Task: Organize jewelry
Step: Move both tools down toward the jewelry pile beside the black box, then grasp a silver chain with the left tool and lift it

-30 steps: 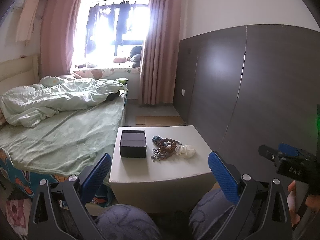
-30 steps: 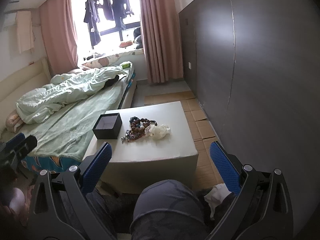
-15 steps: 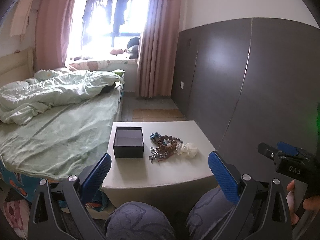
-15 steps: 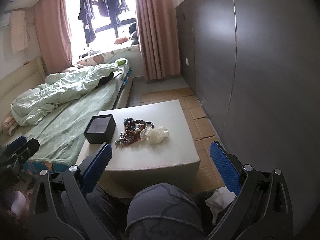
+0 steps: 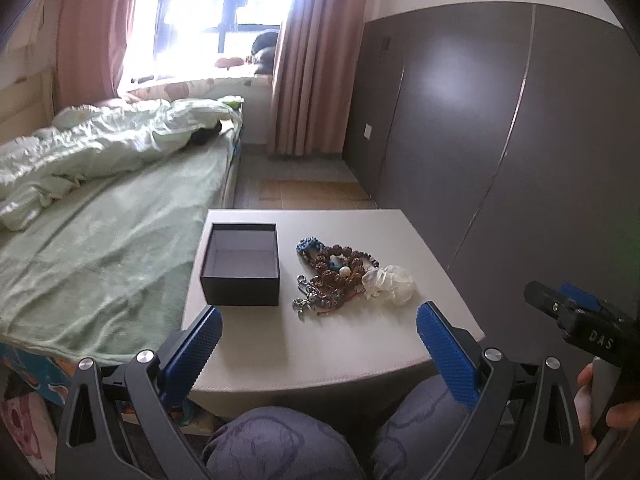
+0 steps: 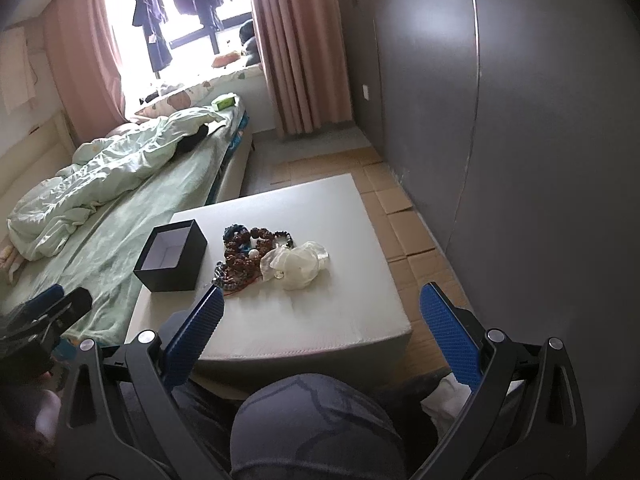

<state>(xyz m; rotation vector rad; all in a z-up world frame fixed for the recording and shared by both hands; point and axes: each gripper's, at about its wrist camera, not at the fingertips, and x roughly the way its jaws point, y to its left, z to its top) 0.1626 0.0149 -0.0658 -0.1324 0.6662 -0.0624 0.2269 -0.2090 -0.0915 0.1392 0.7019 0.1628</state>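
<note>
My left gripper is spread wide with nothing between its blue pads; it hangs over my knees, short of the near edge of the table. My right gripper is likewise wide apart and empty, its left pad overlapping the table's near left corner in its own view. In the left view the right gripper shows at the far right, held by my hand, well off the table's right side.

On the table, the black box stands open at the left, near the bed-side edge; inside I see only its grey lining. Just right of it, apart from it, lies the jewelry: a tangled heap of brown and blue bead strands with a metal chain trailing toward me. A crumpled clear bag touches the heap's right side.

Left of the table is the bed with a green sheet and a rumpled quilt. To the right stands a dark grey wall of panels. Beyond are pink curtains and a bright window.
</note>
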